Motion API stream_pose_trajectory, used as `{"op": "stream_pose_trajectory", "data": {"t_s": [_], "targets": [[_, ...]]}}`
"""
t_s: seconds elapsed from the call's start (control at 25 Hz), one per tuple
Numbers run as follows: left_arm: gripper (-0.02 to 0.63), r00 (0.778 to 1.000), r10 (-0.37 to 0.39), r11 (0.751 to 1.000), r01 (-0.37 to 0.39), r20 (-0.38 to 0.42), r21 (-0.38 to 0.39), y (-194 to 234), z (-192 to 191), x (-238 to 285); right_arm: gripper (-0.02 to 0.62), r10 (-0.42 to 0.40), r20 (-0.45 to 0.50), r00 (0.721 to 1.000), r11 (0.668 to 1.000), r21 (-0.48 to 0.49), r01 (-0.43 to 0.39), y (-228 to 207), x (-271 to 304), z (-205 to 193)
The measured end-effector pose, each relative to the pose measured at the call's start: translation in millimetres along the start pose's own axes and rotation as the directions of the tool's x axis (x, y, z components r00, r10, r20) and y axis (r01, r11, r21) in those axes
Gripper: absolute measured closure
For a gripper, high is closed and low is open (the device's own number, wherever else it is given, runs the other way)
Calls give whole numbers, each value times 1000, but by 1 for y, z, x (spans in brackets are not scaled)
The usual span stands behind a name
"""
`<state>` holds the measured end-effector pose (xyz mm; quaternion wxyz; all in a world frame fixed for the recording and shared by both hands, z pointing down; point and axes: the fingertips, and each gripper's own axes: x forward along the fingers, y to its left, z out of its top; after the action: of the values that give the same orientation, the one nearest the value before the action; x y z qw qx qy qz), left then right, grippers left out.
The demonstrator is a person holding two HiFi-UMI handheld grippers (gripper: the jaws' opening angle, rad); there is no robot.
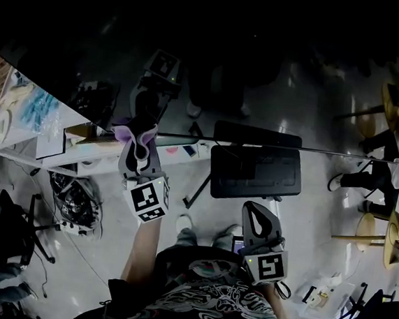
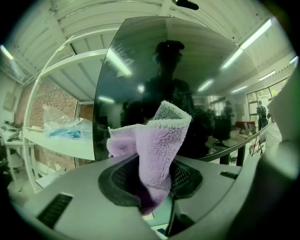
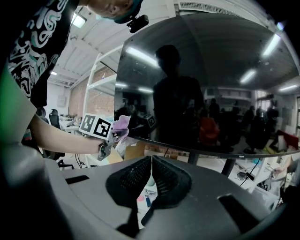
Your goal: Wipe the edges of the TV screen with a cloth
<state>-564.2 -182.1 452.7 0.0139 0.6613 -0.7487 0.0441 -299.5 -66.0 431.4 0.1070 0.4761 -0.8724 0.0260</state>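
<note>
The cloth (image 2: 154, 150), lilac and fluffy, is clamped in the jaws of the left gripper (image 2: 151, 185). Its free end stands up just ahead of them, by the lower left corner of the TV screen (image 2: 197, 70). A good wipe likely needs that end pressed flat on the rim. The right gripper (image 3: 151, 174) has its jaws clenched on nothing. Only its view shows the cloth at the corner side-on.
</note>
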Motion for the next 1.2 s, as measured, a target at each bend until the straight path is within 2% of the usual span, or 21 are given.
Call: {"op": "stream_pose_trajectory", "data": {"t_s": [0.72, 0.88, 1.12, 1.2], "targets": [[465, 996, -90, 996, 90, 1, 10, -36, 3, -2, 566, -46, -12, 999, 998, 33, 47, -9, -15, -6], [465, 995, -104, 995, 104, -1, 9, -45, 2, -3, 566, -57, -66, 996, 998, 20, 59, -16, -22, -13], [465, 991, -134, 991, 134, -3, 15, -60, 3, -4, 566, -64, -55, 996, 998, 22, 66, -24, -29, -12], [465, 989, -146, 989, 146, -3, 17, -66, 4, -4, 566, -89, -64, 994, 995, 36, 91, -32, -32, -12]]}}
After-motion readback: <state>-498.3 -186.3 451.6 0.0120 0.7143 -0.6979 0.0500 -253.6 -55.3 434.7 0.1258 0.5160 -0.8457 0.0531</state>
